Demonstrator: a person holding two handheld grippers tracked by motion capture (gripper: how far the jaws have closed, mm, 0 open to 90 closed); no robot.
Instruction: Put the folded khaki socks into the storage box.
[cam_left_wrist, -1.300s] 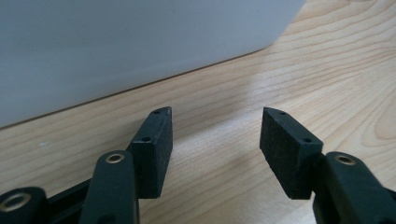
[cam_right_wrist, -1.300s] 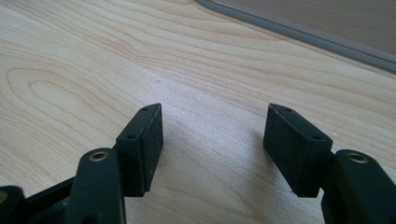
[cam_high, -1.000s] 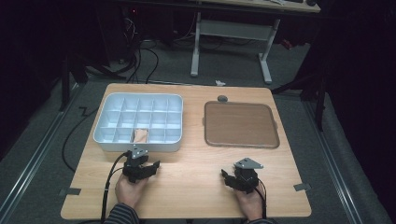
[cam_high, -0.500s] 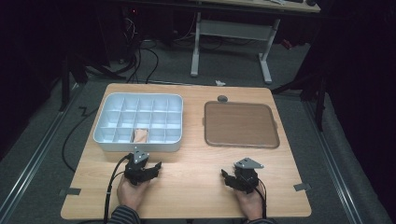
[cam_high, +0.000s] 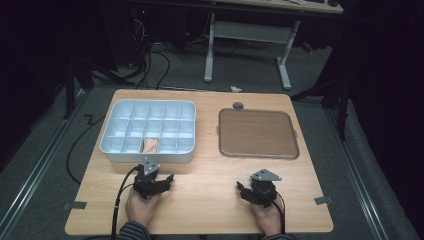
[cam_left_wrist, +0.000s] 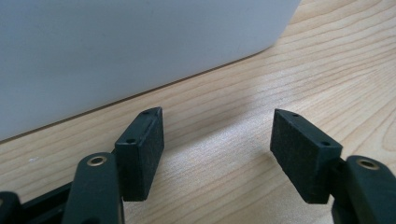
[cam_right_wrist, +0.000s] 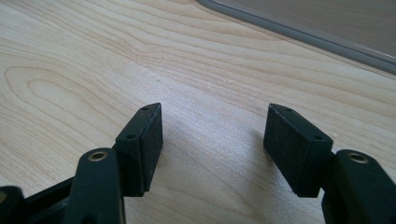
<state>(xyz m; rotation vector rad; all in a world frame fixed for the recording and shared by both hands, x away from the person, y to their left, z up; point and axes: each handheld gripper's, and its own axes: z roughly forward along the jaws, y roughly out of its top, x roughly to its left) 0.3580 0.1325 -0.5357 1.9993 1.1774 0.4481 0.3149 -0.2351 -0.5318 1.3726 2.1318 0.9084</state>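
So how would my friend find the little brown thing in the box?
Look at the wooden table, then the white box with many compartments on its left side. In the row nearest the person sits the small tan thing; every other compartment looks empty.

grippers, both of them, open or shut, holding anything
Left gripper: open, empty, jaws apart over the light wooden table.
Right gripper: open, empty.

Left gripper (cam_high: 159, 181) and right gripper (cam_high: 250, 192), each hand-held, jaws spread wide and empty, resting low near the table's (cam_high: 210, 170) front edge.
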